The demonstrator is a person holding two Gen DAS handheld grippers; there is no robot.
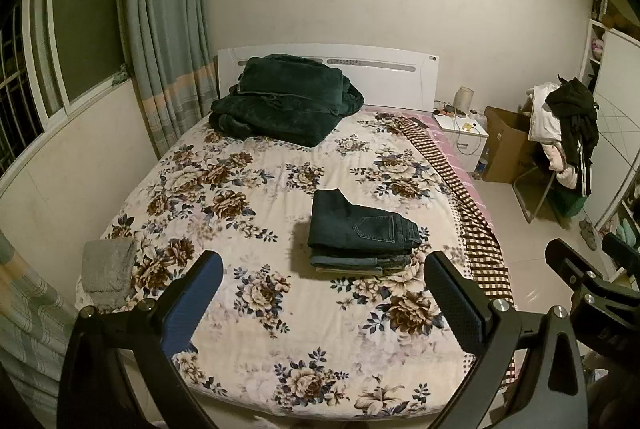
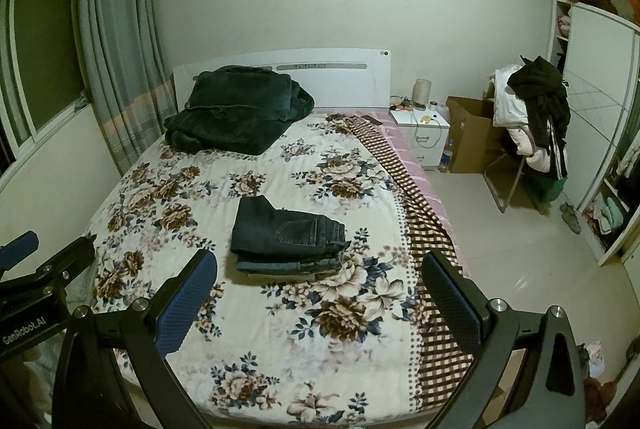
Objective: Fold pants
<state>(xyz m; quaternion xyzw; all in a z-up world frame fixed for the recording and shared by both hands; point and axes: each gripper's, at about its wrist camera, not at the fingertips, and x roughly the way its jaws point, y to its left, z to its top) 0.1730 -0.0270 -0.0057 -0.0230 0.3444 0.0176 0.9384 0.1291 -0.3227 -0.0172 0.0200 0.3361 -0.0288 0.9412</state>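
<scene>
A folded pair of dark jeans (image 1: 358, 225) lies on top of a small stack of folded pants on the flowered bed (image 1: 256, 309). It also shows in the right wrist view (image 2: 286, 229). My left gripper (image 1: 324, 303) is open and empty, held back from the stack above the bed's near part. My right gripper (image 2: 320, 303) is open and empty, also short of the stack. The right gripper's body shows at the right edge of the left wrist view (image 1: 588, 281), and the left gripper's body shows at the left edge of the right wrist view (image 2: 36, 281).
A dark green blanket (image 1: 280, 101) is heaped by the headboard. A grey cloth (image 1: 106, 269) lies at the bed's left edge. A checked sheet (image 1: 472, 213) hangs along the right side. A nightstand (image 1: 464, 133), cardboard box (image 1: 506, 145) and chair with clothes (image 1: 564, 133) stand on the right.
</scene>
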